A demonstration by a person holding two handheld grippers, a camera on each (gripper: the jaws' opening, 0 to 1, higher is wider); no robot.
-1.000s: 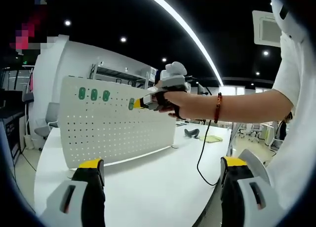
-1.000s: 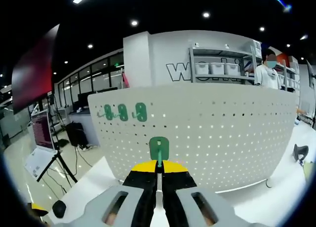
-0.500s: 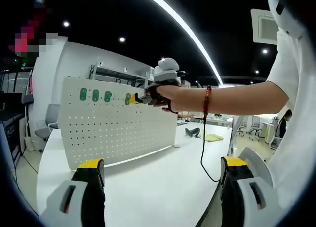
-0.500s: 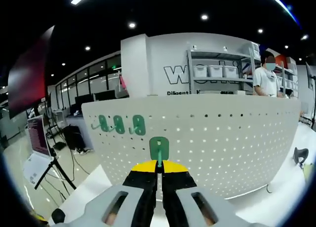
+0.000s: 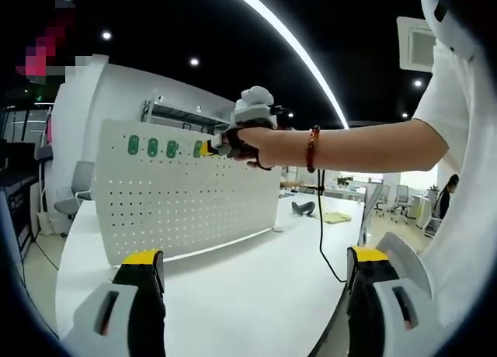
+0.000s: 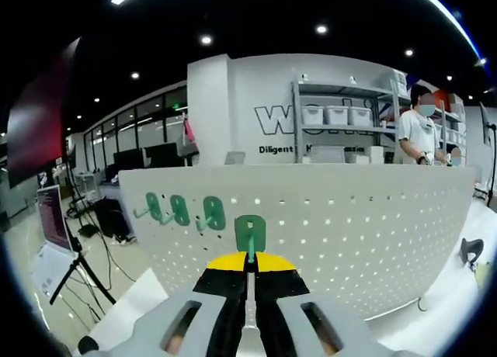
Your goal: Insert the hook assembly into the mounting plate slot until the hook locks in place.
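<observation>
A white pegboard mounting plate stands upright on the white table. Three green hooks hang in a row near its top. My right gripper is shut on a fourth green hook, held close to the plate just right of that row. In the left gripper view the right gripper, held by a hand, holds the hook at the plate's upper edge beside the row. My left gripper is open, low over the table, with nothing between its jaws.
A person's arm with a red bracelet reaches across from the right, a black cable hanging below it. Small dark and yellow items lie on the far table. Shelves and another person stand behind the plate.
The right gripper has carried the hook up and left toward the row of three hooks. The plate looms larger in the right gripper view. The left gripper has not moved.
</observation>
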